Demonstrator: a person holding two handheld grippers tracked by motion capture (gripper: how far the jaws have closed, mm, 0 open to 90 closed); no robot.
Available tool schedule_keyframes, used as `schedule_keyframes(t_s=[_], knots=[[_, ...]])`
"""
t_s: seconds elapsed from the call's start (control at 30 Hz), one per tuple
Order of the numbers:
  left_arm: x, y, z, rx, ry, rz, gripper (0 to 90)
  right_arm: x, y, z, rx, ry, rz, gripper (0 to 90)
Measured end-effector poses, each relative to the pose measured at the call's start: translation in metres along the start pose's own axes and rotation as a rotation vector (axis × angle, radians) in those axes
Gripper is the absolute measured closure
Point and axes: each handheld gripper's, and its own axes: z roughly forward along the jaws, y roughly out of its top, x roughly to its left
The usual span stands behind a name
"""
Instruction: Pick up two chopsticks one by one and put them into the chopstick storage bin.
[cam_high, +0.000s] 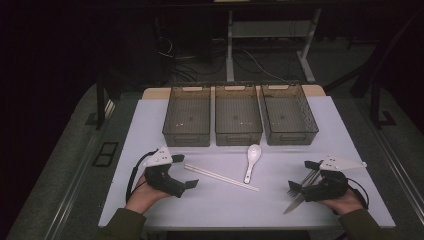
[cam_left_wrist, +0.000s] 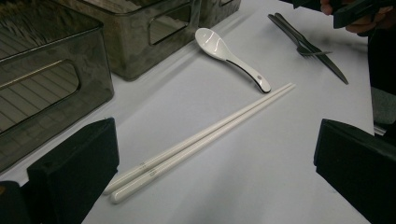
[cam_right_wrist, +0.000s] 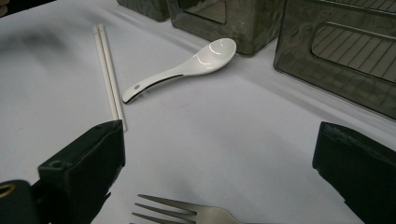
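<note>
2 grippers (cam_high: 184, 171) (cam_high: 300, 176) agape, empty; fork (cam_right_wrist: 187, 215) cut off; knife (cam_high: 295, 202) maybe under right hand.

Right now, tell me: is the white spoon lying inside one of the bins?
No, the white spoon lies on the table in front of the middle bin, beside the chopsticks.

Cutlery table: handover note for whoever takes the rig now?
Left gripper: open, holding nothing, beside the near end of the white chopsticks.
Right gripper: open, holding nothing, over the fork and knife.
White spoon lies mid-table in front of the middle bin.
Left bin and right bin flank it.
Done: nothing; no cutlery in any bin.
Left: probably moving chopsticks, spoon, fork and knife into the bins.
</note>
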Motion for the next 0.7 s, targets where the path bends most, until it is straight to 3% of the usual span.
schedule_keyframes(t_s=[0.33, 0.5, 0.7], knots=[[0.001, 0.002, 0.004, 0.018, -0.014, -0.002, 4.6, -0.001, 0.0, 0.0, -0.003, 0.008, 0.012, 2.3], [0.003, 0.004, 0.008, 0.025, -0.012, -0.001, 15.8, -0.002, 0.0, -0.001, -0.008, 0.011, 0.019, 2.3], [0.006, 0.005, 0.017, 0.066, -0.04, 0.03, 34.5, -0.001, 0.0, 0.0, -0.005, 0.01, 0.019, 2.3]])
